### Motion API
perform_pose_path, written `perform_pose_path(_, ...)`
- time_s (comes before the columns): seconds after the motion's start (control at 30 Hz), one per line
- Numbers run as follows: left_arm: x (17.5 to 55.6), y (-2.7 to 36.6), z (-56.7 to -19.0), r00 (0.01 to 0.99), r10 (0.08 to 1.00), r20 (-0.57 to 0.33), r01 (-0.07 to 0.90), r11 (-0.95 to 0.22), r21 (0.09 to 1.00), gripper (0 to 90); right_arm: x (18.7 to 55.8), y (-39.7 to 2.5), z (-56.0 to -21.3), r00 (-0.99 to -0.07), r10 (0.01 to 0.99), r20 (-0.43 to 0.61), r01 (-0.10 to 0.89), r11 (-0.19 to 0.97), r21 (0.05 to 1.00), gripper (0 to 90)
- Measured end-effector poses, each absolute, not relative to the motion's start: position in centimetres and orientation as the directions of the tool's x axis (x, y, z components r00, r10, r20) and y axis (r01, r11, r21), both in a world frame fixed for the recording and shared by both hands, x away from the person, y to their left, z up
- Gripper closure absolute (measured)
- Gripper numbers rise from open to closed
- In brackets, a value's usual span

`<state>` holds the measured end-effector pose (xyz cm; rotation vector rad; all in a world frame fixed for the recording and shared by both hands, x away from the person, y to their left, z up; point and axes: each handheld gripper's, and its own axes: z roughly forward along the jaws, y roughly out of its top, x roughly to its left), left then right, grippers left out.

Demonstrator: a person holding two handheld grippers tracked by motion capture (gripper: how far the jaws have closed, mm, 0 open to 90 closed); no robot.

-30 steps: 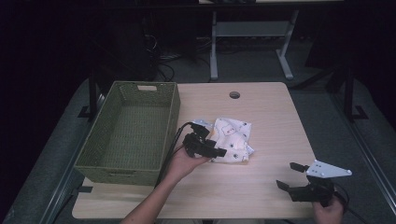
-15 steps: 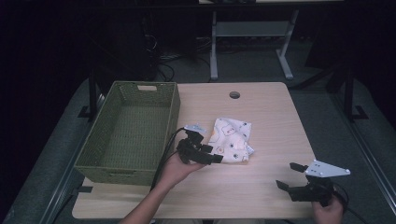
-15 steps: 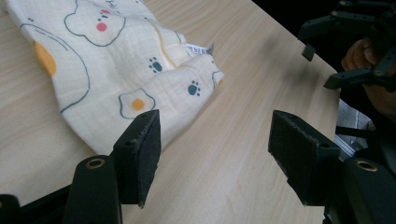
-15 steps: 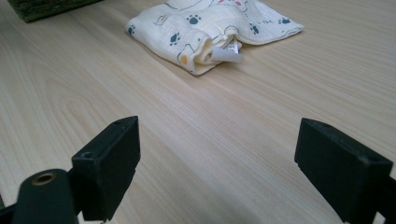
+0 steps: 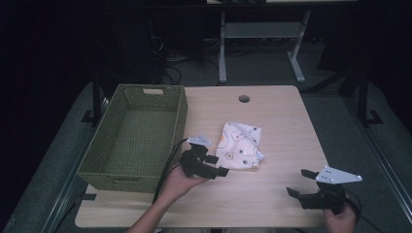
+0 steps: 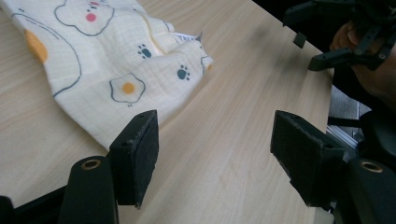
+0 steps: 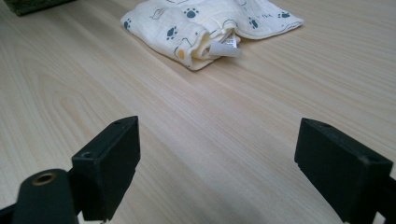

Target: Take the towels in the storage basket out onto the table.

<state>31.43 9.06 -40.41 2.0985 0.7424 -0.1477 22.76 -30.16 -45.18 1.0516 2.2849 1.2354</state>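
Beside the cloth (image 6: 107, 60), left fingers (image 6: 135, 158) apart.

A green woven basket (image 5: 133, 138) sits on the left part of a light wooden table (image 5: 282, 121), its long side running along the table's left edge; it has a slot handle cut into its far end wall. Near the far edge of the tabletop there is a round cable hole (image 5: 244, 99). Behind the table, on the dark floor, stands a white metal desk frame (image 5: 262, 34) — two legs and a crossbar — with dark cables (image 5: 167, 60) lying to its left.
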Motion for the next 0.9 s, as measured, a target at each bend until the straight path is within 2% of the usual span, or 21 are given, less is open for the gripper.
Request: perform_pose_path(0.9,27.1,8.2,-40.9,0.867,0.395,-0.303,0.474,-0.469,0.746,30.5,22.5,-30.1,-45.1,-0.668,0.743,0.037,0.442,0.356,0.824,14.0)
